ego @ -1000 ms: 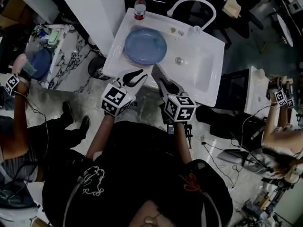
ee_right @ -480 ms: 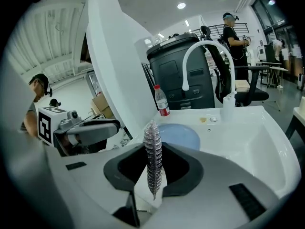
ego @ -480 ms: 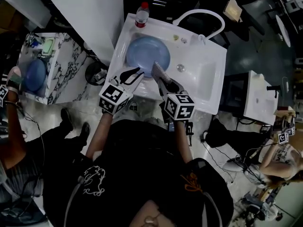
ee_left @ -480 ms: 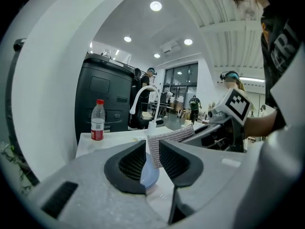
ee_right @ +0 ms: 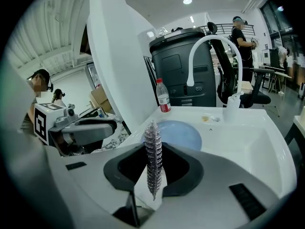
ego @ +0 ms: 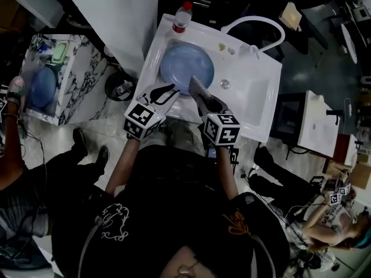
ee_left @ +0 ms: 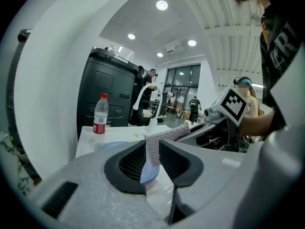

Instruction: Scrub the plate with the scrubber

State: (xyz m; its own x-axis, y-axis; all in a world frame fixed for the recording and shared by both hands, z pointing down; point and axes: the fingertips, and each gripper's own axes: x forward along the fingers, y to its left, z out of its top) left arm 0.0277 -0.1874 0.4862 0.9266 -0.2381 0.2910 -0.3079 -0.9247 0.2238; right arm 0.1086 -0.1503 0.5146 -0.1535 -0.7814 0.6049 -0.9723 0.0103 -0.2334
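A blue plate lies on the flat left part of a white sink unit. My right gripper is shut on a silver mesh scrubber, whose tip reaches over the plate's near edge. The right gripper view shows the scrubber edge-on between the jaws, with the plate beyond. My left gripper hovers open at the plate's near left rim and holds nothing. In the left gripper view the scrubber hangs in front of the jaw gap and the plate shows below.
A red-capped water bottle stands at the counter's back left. A white arched faucet and the basin with its drain lie right of the plate. At left is a marble counter with another blue plate. Other people stand around.
Both grippers have moved forward to the sink. The scrubber, short of the counter edge a second ago, now reaches over the plate's near rim. The left gripper stays open.
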